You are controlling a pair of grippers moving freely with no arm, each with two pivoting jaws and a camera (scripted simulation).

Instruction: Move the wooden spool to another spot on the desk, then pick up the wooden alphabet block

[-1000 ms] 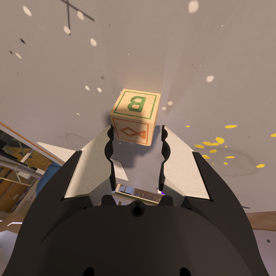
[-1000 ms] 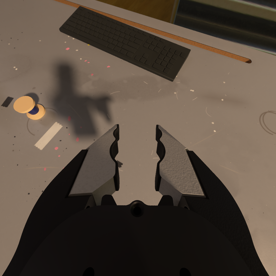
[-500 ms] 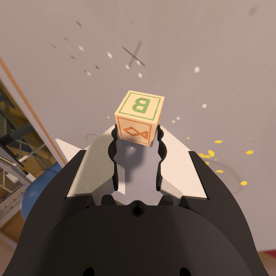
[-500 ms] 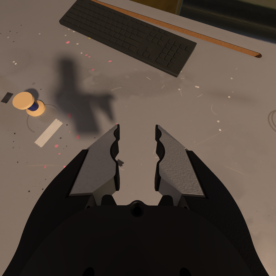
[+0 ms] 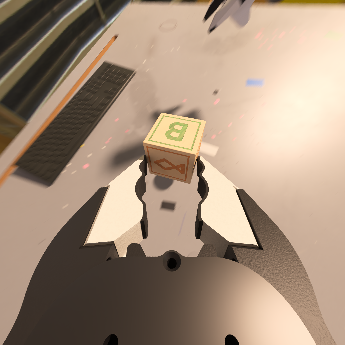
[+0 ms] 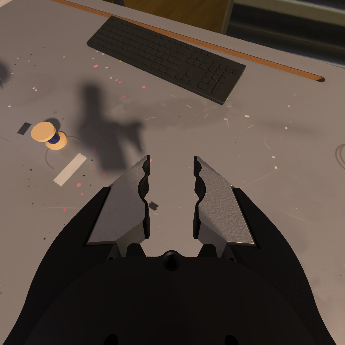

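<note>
The wooden alphabet block (image 5: 173, 147), pale wood with a green letter on top and an orange figure on the near face, sits clamped between the tips of my left gripper (image 5: 171, 160) and hangs above the grey desk (image 5: 280, 168), its shadow below it. The wooden spool (image 6: 49, 136), two tan discs around a blue core, stands upright on the desk at the left of the right wrist view. My right gripper (image 6: 171, 160) is open and empty, hovering over the desk to the right of the spool. It also shows blurred at the top of the left wrist view (image 5: 224, 13).
A black keyboard (image 6: 166, 57) lies along the desk's far edge, also seen in the left wrist view (image 5: 74, 121). An orange strip (image 6: 224, 50) marks that edge. A white tape strip (image 6: 70, 169) lies near the spool. Paint specks dot the desk.
My left gripper closed on the block and lifted it off the desk, then swung round toward the keyboard. My right gripper drifted slightly; the spool stayed in place.
</note>
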